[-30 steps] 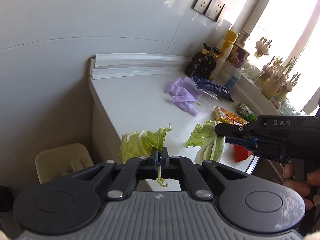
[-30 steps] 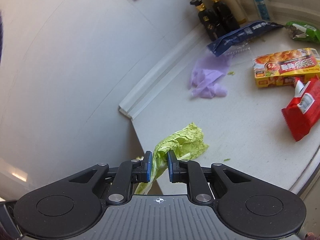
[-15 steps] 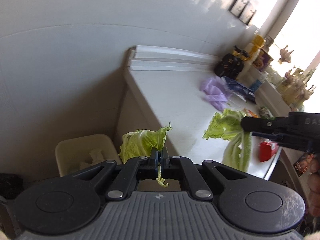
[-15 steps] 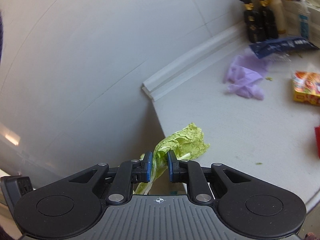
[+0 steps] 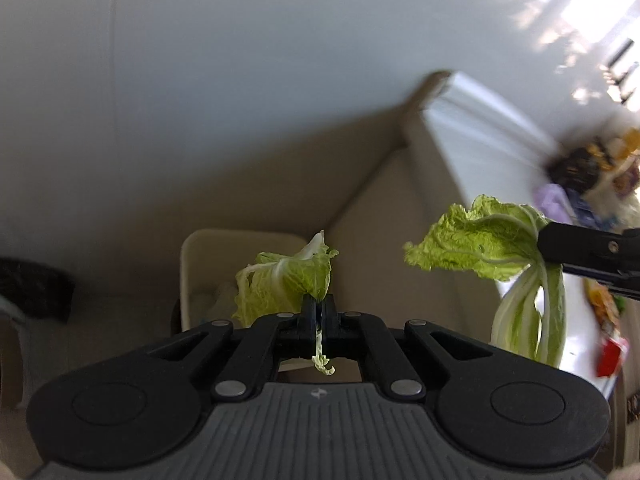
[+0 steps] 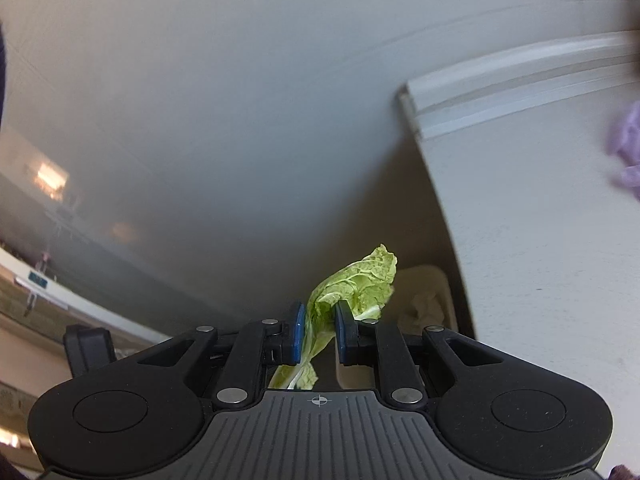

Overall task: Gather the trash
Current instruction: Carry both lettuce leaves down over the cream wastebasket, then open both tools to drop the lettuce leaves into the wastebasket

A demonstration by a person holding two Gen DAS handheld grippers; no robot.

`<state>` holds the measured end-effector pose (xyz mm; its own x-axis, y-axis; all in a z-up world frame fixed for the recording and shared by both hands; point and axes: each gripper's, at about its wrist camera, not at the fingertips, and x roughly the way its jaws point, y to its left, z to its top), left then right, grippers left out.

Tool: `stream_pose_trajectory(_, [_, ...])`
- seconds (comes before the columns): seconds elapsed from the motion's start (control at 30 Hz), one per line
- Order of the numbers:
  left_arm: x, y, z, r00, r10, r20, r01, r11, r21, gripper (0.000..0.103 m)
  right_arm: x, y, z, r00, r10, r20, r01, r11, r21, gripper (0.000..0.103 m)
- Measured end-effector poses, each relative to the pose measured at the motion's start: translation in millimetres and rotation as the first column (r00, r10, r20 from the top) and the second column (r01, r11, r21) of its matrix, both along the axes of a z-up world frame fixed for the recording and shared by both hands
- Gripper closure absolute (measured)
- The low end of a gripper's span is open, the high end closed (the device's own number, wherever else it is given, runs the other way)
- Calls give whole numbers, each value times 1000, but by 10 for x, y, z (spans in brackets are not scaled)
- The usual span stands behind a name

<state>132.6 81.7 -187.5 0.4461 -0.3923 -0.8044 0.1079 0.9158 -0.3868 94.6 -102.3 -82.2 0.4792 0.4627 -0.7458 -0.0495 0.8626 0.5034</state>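
My left gripper (image 5: 319,305) is shut on a thin green cabbage leaf (image 5: 280,282) that hangs in the air over a cream trash bin (image 5: 208,264) on the floor beside the counter. In the left wrist view my right gripper (image 5: 546,246) comes in from the right, holding a bigger cabbage leaf (image 5: 492,246) with a long white stalk past the counter's end. In the right wrist view that gripper (image 6: 318,322) is shut on the bigger cabbage leaf (image 6: 352,284), and the bin (image 6: 434,300) with crumpled paper inside shows just behind it.
The white counter (image 6: 540,220) runs along the right, with a raised back strip (image 6: 512,80). On it lie a purple glove (image 6: 626,148), a red packet (image 5: 610,356) and blurred bottles (image 5: 580,168) at the far end. A grey wall stands behind the bin. A dark object (image 5: 32,288) is at the left.
Both grippers have swung left off the counter and down toward the bin, each still holding its leaf. The counter has slid to the right in both views and the bin has come nearer.
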Motion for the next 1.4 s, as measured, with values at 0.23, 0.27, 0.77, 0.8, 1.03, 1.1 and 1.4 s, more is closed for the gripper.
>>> stream_pose_trajectory(0.23, [92,-19,-393,994,90,-62,-90,996,5,101,407,232,-530,992,80,-98,-81,997,-12,88])
stream_pose_trajectory(0.27, [111,-23,-451,993,97,-71,-97,995,9,101,464,242,-621,990,77,-115,-79,997,-16,88])
stream_pose_trajectory(0.77, [328,-57,-893,982,121,-145,-107,989,100,101,964,344,-1101,975,28,-220,-52,994,-101,88])
stream_pose_trajectory(0.8, [350,-66,-911,983,112,-148,-97,989,107,101,975,376,-1090,976,36,-216,-61,992,-110,88])
stream_pose_trajectory(1.03, [434,-58,-1059,978,112,-177,-85,985,153,101,1005,589,-1065,974,73,-216,-113,977,-179,88])
stream_pose_trajectory(1.1, [467,-69,-1129,979,105,-176,-77,984,160,101,1075,644,-1077,972,90,-218,-134,971,-196,88])
stream_pose_trajectory(1.4, [625,-132,-1440,968,116,-224,-80,983,162,101,1221,1168,-1237,955,175,-239,-245,920,-305,88])
